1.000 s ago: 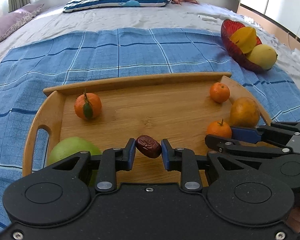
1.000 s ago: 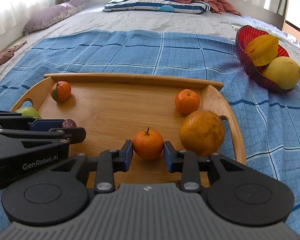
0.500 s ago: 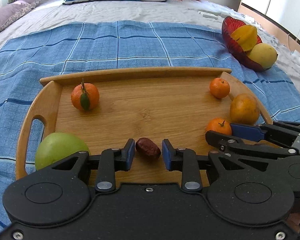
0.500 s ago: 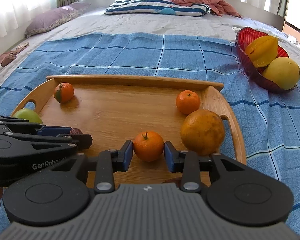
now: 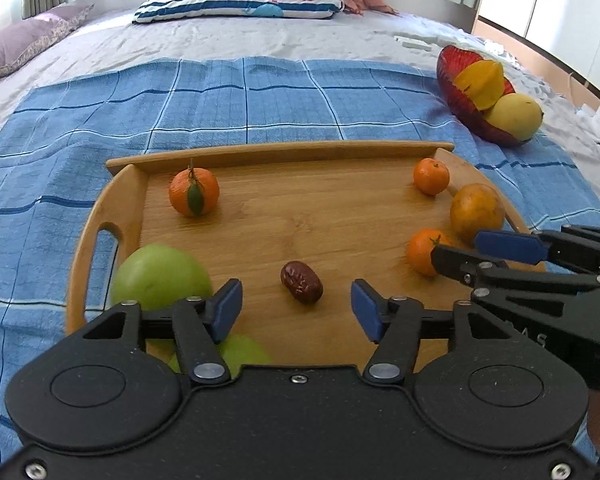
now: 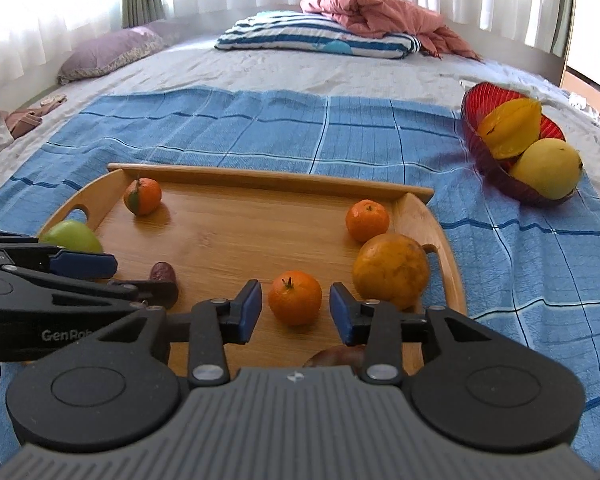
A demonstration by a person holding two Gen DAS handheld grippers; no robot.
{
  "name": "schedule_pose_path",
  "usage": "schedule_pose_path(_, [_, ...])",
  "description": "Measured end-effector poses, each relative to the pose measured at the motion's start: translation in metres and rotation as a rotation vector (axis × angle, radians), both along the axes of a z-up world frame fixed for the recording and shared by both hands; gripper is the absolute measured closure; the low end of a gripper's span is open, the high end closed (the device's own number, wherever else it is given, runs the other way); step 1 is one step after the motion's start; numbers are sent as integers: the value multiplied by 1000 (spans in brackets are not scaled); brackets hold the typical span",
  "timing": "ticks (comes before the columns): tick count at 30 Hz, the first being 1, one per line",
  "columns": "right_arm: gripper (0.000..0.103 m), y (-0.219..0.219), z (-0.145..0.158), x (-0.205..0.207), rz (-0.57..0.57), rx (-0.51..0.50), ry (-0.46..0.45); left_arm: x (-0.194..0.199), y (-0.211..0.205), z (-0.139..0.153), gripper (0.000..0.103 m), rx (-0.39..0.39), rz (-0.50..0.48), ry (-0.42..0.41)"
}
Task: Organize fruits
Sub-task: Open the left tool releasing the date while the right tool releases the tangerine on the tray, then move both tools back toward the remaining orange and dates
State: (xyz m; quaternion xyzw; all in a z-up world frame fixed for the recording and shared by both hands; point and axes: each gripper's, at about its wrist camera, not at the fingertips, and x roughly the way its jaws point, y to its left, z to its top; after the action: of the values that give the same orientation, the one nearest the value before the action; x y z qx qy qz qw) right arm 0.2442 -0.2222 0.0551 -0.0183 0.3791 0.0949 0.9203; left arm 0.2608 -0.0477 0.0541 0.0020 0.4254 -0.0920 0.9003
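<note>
Now both claws, left claw [image 5: 296, 306] and right claw [image 6: 295, 311], gape over the tray [image 5: 340, 220].

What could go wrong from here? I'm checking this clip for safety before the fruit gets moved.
1. The left tool is open wide around the wrinkled dark red date; closing off-centre could nudge the small date away.
2. The right tool brackets the small stemmed orange tangerine without touching; this round fruit may roll on the smooth wooden tray.
3. Both tools sit close together and could collide.
</note>
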Motion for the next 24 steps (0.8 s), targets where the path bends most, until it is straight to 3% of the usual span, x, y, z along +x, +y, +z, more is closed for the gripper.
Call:
schedule_pose_path(7, [36, -2, 9, -21, 0, 21, -45, -28, 7, 13, 29, -8, -25, -53])
schedule_pose_path(24, [17, -8, 14, -82, 16, 67, -134, -101, 24, 20, 19, -48, -70, -136])
